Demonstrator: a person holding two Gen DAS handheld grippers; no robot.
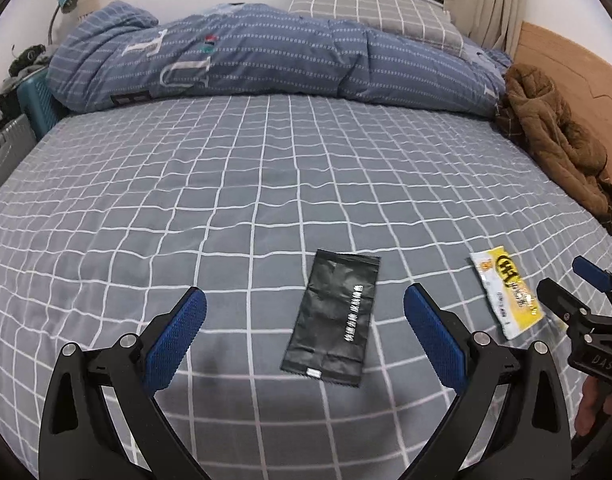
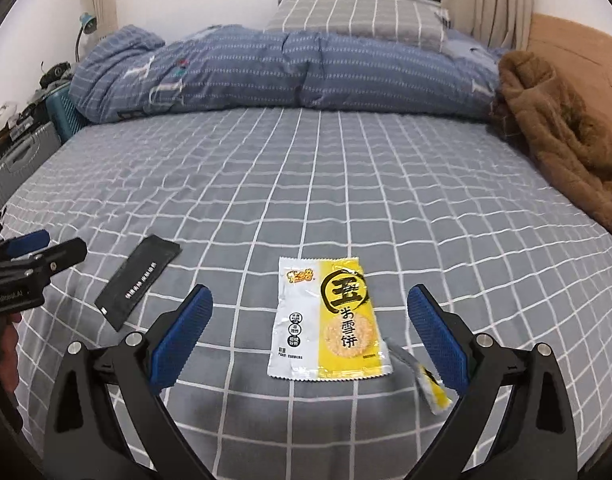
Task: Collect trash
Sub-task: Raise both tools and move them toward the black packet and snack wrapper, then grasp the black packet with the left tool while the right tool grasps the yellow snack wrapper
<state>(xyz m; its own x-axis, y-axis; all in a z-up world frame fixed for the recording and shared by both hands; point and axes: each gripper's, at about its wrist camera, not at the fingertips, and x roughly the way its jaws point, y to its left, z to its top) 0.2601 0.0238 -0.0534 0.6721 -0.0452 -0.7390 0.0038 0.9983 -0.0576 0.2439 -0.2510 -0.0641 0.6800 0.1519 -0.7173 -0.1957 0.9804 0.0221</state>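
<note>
Trash lies flat on the grey checked bed sheet (image 1: 266,184): a black wrapper (image 1: 333,318) at lower centre of the left view, between the wide-open left gripper (image 1: 305,310); a yellow-and-white snack wrapper (image 2: 328,320) lies centred between the right gripper (image 2: 310,308), its jaws wide too, a torn scrap (image 2: 426,380) beside it.
</note>
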